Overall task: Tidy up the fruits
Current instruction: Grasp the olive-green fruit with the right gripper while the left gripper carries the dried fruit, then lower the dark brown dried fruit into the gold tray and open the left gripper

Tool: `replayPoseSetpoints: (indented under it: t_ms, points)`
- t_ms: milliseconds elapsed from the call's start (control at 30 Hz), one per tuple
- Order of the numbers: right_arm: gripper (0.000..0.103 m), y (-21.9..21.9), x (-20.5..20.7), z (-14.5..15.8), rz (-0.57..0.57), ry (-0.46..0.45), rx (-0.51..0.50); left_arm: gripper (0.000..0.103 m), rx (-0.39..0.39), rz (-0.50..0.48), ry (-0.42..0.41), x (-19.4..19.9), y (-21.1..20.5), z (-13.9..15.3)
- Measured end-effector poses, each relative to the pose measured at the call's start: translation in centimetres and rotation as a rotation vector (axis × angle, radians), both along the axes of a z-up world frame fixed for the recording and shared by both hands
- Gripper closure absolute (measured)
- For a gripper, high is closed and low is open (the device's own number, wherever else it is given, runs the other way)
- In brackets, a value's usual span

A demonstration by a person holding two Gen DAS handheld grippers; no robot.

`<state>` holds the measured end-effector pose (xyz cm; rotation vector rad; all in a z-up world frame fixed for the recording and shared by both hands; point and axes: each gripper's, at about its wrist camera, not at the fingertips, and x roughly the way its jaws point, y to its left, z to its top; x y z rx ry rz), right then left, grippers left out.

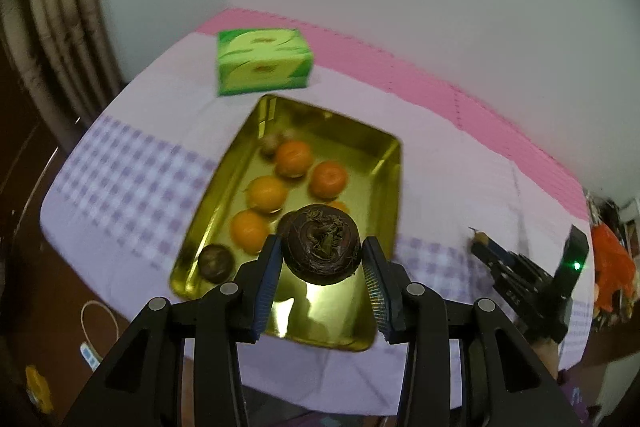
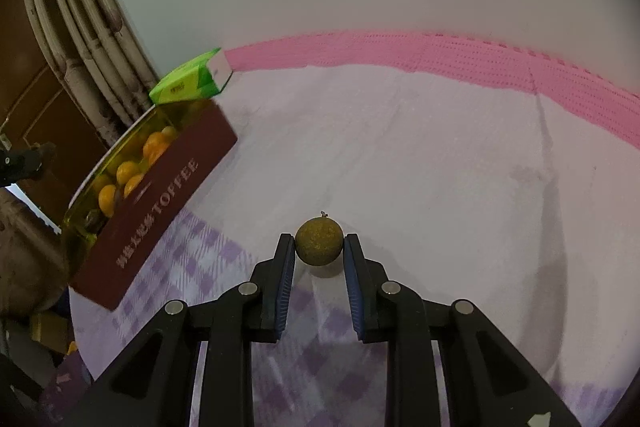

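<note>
Left wrist view: the left gripper (image 1: pixel 322 253) clamps a dark purple-brown mangosteen (image 1: pixel 322 245) between its blue pads, held above the near end of a gold tin tray (image 1: pixel 390 163). In the tray lie four oranges (image 1: pixel 293 158), another mangosteen (image 1: pixel 215 262) at the near left corner and small brown fruits at the far end. A green box (image 1: pixel 262 62) stands just beyond the tray on the lilac checked cloth (image 1: pixel 132 163). The right gripper (image 1: pixel 478 241) shows at the right edge.

Right wrist view: the right gripper (image 2: pixel 319 245) is closed on a small round brown longan (image 2: pixel 319 241), low over the cloth (image 2: pixel 400 147). The tray (image 2: pixel 160 183), its red side lettered TOFFEE, sits well to the left, the green box (image 2: pixel 192 83) behind it.
</note>
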<state>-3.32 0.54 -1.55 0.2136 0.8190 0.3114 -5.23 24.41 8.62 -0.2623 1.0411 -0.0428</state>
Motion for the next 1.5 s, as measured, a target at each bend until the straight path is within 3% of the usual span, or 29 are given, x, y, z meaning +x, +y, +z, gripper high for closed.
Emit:
replayPoseSetpoints:
  t_ms: [333, 1233, 1500]
  points:
    - [0.080, -0.2, -0.5, -0.4, -0.051, 0.003, -0.034, 0.061, -0.026, -0.004, 0.005, -0.5, 0.6, -1.7]
    - [0.080, -0.2, -0.4, -0.6, -0.050, 0.012, -0.032, 0.061, 0.097, -0.076, -0.006, 5.6, -0.2, -4.8]
    - [0.080, -0.3, -0.4, -0.6, -0.050, 0.013, -0.025, 0.061, 0.069, -0.076, 0.017, 4.7, -0.1, -5.4]
